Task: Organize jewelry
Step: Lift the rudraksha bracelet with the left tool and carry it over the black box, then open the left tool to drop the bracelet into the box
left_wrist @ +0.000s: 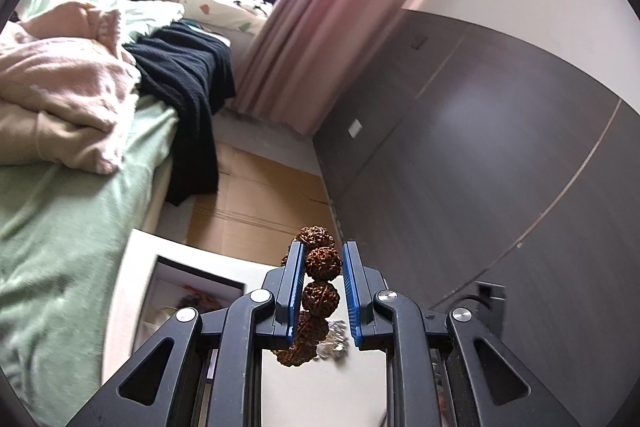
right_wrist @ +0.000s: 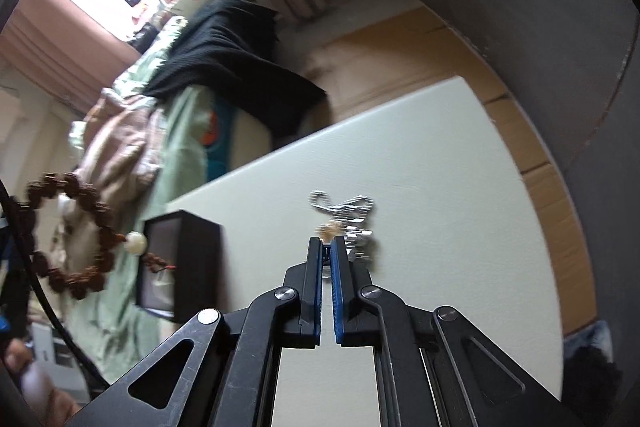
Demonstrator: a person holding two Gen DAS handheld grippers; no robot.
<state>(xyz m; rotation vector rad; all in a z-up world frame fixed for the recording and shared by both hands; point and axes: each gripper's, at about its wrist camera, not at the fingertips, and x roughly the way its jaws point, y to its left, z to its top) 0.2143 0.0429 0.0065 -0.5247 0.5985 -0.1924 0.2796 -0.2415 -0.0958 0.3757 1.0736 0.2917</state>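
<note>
The left gripper point(left_wrist: 320, 259) pinches a brown bead bracelet point(left_wrist: 318, 263) between its blue pads, one knobbly bead squeezed at the tips and the rest of the loop hanging down between the fingers, lifted clear of the white table point(left_wrist: 320, 387). In the right wrist view the same bracelet point(right_wrist: 72, 239) shows as a full ring in the air off the table's left edge, with a pale round bead point(right_wrist: 135, 242) and a short string of smaller beads on it.

The right gripper point(right_wrist: 328, 247) has its fingers drawn almost together; something small sits between the tips, but blur hides whether it is actually clamped. Just past those tips a silver chain piece point(right_wrist: 344, 215) lies on the table, smeared by motion.

A black open box point(right_wrist: 180, 263) stands on the table near its left edge; the left wrist view shows it as a white-lined compartment point(left_wrist: 188, 295) holding something colourful that is too small to make out.

Beside the table's left edge runs a bed with a green sheet point(left_wrist: 60, 227), a pinkish blanket point(left_wrist: 60, 87) and a black knit garment point(left_wrist: 188, 87) draped over its side. Flat cardboard point(left_wrist: 260, 195) covers the floor past the far edge, with pink curtains point(left_wrist: 300, 27) behind and a dark wardrobe point(left_wrist: 480, 127) to the right.
</note>
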